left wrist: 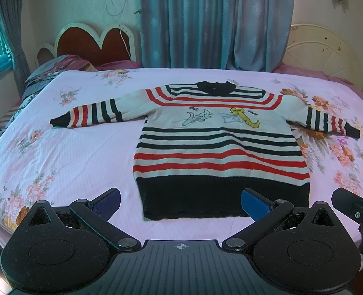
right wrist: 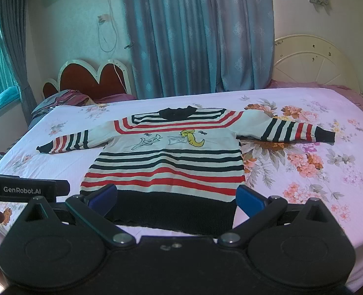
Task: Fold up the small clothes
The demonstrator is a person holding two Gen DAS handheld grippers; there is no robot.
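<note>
The sweater (left wrist: 218,142) lies flat and face up on the bed (left wrist: 71,152), sleeves spread toward 9 and 3 o'clock, collar at 12 o'clock, dark hem at 6 o'clock. The left hand-held gripper (left wrist: 180,202) hovers near the hem, jaws wide, holding nothing. The right hand-held gripper (right wrist: 176,196) is likewise wide and empty, over the hem.

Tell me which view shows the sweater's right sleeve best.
The right wrist view: the right sleeve lies whole and near the middle, stripes and dark cuff clear. The left wrist view also shows the sleeve whole, but pushed toward the frame's edge, where the fisheye bends and shrinks it.
</note>
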